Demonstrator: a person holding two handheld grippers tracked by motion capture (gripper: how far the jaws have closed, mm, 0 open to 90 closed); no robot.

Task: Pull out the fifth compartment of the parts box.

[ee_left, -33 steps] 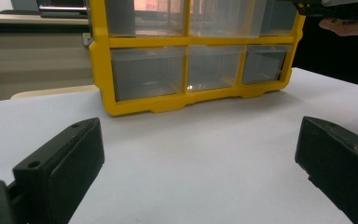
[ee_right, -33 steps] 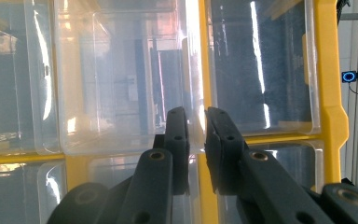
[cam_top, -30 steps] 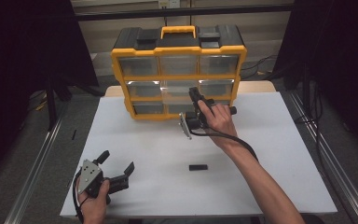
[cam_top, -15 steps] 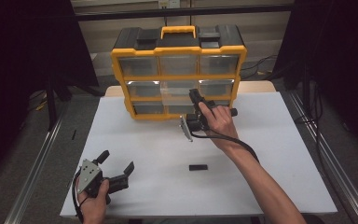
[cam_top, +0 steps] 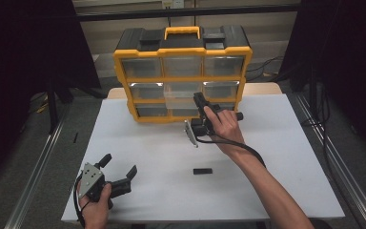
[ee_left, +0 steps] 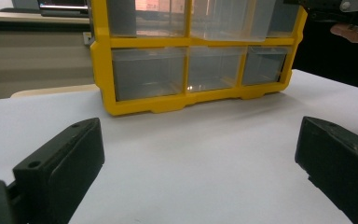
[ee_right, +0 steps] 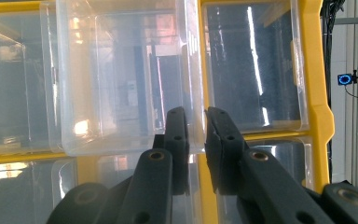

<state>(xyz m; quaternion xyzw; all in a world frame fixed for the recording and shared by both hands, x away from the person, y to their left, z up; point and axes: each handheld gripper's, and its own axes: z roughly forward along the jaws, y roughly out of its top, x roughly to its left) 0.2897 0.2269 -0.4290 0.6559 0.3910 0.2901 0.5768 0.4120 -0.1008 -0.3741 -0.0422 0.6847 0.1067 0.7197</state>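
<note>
White table (cam_top: 276, 157): right hand (cam_top: 226, 125) outstretched, fingers (ee_right: 179, 135) pinching drawer (ee_right: 121, 79) wall.

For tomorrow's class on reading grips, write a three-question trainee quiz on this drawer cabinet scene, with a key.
1. True or false: the right gripper pinches the clear plastic middle drawer of the yellow-framed black-topped drawer cabinet.
2. The left gripper is: A open, B shut on a drawer.
3. What lies on the white table nearest the right forearm?

Key: 1 true. 2 A. 3 A small flat black block.
</note>
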